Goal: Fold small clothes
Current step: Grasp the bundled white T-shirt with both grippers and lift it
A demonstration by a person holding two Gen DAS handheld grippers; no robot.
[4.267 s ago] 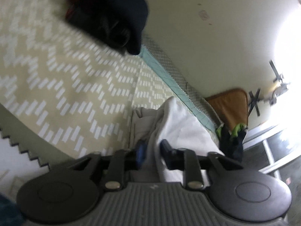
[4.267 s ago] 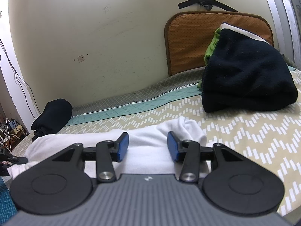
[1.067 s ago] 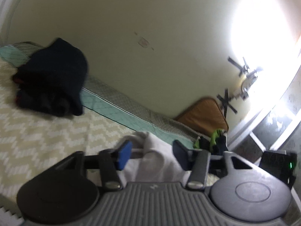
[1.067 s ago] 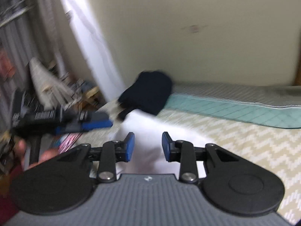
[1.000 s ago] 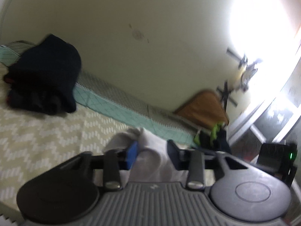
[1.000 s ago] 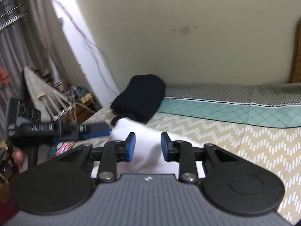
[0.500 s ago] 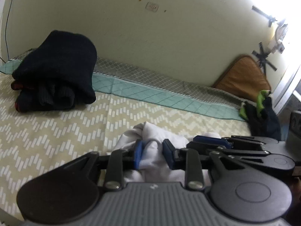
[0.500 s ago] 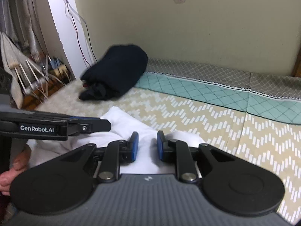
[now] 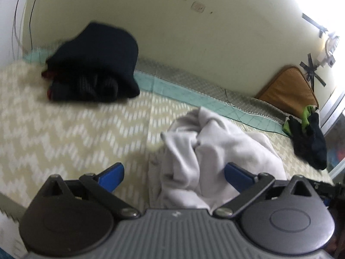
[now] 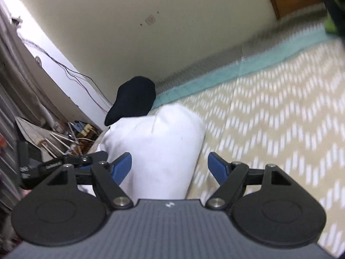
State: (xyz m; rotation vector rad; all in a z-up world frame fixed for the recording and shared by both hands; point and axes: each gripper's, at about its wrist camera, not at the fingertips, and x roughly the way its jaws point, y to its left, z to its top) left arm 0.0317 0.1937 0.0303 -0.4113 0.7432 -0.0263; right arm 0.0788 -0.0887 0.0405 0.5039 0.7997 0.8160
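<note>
The left gripper (image 9: 173,176) is seen low in the left wrist view, tilted down toward the bed (image 9: 64,133), its black arms splayed to both sides. Its jaws have just been opening and are spread wide, released. The white garment (image 9: 215,151) lies crumpled between the blue pads (image 9: 112,176), but the pads are not pressed on it; the right-hand pad is just beside the cloth and the left one is well apart from it. The garment sits bunched at lower centre of the frame, on the zigzag-patterned cover.

A dark folded pile (image 9: 94,64) is seen at upper left, near the wall. A black and green bundle (image 9: 308,138) lies at the right edge, just in front of a brown cushion (image 9: 286,86). Part of the right gripper is glimpsed at the far lower right.

In the right wrist view the frame is rolled, the bed (image 10: 280,118) sloping up to the right. The right gripper (image 10: 170,169) is pointed slightly down at the white garment (image 10: 159,146), which fills the centre as a smooth mound. Its jaws have also just been opening and are held wide, released; cloth is between them, with the left pad at its edge and the right pad clear of it. The dark pile (image 10: 133,99) is behind the garment. The left gripper (image 10: 64,164) is visible at middle left. Motion blur is present in both views.
</note>
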